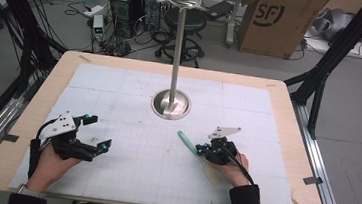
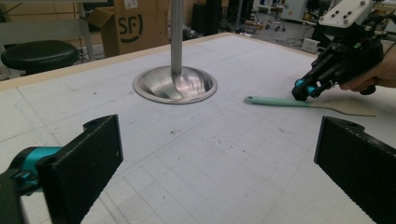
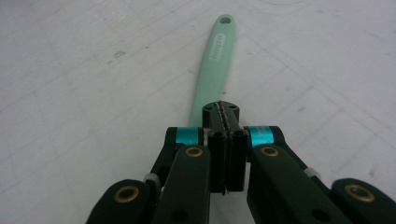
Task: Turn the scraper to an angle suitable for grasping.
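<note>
A spatula with a mint-green handle (image 1: 185, 140) and a pale blade lies flat on the white gridded mat, right of centre. My right gripper (image 1: 199, 148) is shut, pad against pad, with its tips down at the handle near the blade (image 2: 280, 101). In the right gripper view the green handle (image 3: 212, 70) runs away from under the closed tips (image 3: 221, 109), and nothing shows between the pads. Over the left part of the mat my left gripper (image 1: 99, 132) is held wide open; its jaws (image 2: 217, 135) frame bare mat.
A metal pole on a round dished base (image 1: 170, 104) stands at the middle back of the mat (image 1: 127, 172). The wooden tabletop (image 1: 289, 107) borders the mat. Beyond the table are a stool, computer cases, cables and a cardboard box (image 1: 277, 21).
</note>
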`<control>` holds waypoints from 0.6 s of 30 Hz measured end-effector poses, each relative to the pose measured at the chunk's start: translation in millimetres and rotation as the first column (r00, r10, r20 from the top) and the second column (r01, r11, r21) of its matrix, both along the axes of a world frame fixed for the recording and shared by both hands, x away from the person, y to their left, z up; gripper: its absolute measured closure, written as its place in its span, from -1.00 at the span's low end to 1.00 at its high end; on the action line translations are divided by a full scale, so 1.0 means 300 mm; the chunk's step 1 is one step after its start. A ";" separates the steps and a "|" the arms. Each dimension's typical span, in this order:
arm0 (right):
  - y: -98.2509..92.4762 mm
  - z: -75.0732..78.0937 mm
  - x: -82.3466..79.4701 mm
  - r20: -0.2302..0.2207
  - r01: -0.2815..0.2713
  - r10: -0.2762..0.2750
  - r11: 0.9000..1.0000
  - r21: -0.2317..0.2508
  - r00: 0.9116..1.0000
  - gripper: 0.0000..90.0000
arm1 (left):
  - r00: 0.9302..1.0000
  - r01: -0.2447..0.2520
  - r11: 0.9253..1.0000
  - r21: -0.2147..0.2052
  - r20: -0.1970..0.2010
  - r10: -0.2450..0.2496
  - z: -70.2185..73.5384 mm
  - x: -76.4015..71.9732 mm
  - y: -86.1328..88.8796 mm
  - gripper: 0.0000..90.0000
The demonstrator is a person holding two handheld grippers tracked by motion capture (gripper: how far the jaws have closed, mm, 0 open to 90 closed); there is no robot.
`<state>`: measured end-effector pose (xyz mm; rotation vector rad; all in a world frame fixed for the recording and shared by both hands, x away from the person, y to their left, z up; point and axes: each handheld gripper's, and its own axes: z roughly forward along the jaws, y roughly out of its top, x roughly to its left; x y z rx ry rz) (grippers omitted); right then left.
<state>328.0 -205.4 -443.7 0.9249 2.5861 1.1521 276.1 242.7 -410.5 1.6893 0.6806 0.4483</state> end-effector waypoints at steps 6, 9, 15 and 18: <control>0.042 0.005 -0.016 -0.015 -0.054 0.054 0.998 -0.010 0.998 1.00 | 1.000 0.000 1.000 -0.001 0.000 0.000 0.000 0.000 0.001 -0.96; 0.056 0.007 -0.022 -0.022 -0.076 0.076 0.997 -0.010 0.997 1.00 | 1.000 0.000 1.000 0.001 0.000 0.000 0.000 0.000 0.000 -0.96; 0.095 0.011 -0.045 -0.040 -0.148 0.148 0.989 -0.014 0.988 1.00 | 1.000 0.000 1.000 -0.001 0.002 0.000 0.000 0.000 0.001 -0.96; 0.101 0.010 -0.052 -0.061 -0.191 0.191 0.982 -0.004 0.980 1.00 | 1.000 -0.002 1.000 0.000 0.003 0.002 0.001 0.000 0.003 -0.96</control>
